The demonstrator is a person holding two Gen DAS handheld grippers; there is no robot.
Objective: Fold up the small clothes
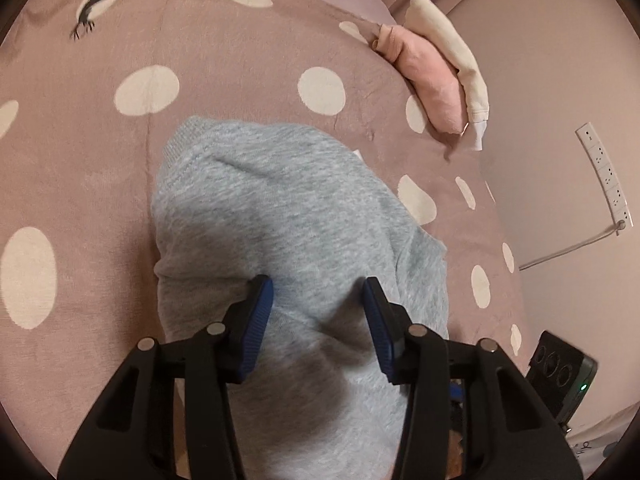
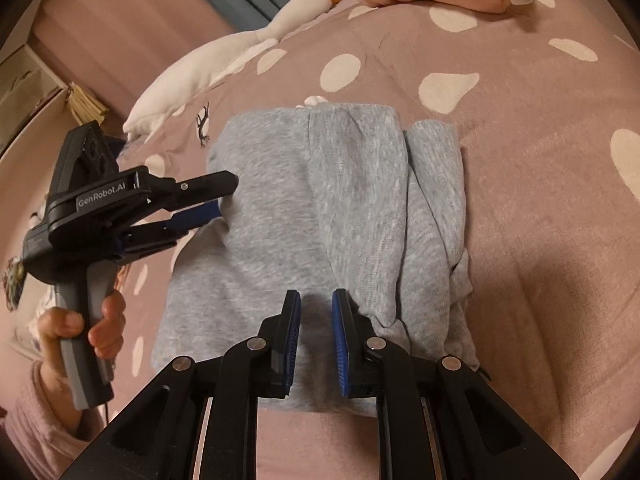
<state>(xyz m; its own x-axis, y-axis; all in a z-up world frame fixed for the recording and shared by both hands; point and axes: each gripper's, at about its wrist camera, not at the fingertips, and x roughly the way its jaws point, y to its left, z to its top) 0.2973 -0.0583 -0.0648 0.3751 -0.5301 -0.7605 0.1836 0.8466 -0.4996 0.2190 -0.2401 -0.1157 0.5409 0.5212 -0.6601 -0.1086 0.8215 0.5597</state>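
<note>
A grey knit garment (image 1: 288, 220) lies partly folded on the pink dotted bedspread (image 1: 200, 40); it also shows in the right wrist view (image 2: 320, 200), with a layer folded over its right side. My left gripper (image 1: 318, 284) is open, its blue pads over the garment's near part with cloth between the jaws. In the right wrist view the left gripper (image 2: 224, 196) sits at the garment's left edge. My right gripper (image 2: 316, 300) is open with a narrow gap, just above the garment's near edge.
A folded pink garment (image 1: 428, 76) and a cream one (image 1: 452, 48) lie at the bed's far edge. A white plush goose (image 2: 224, 56) lies on the bed. A power strip (image 1: 604, 176) is on the wall. The bedspread (image 2: 540, 200) continues to the right.
</note>
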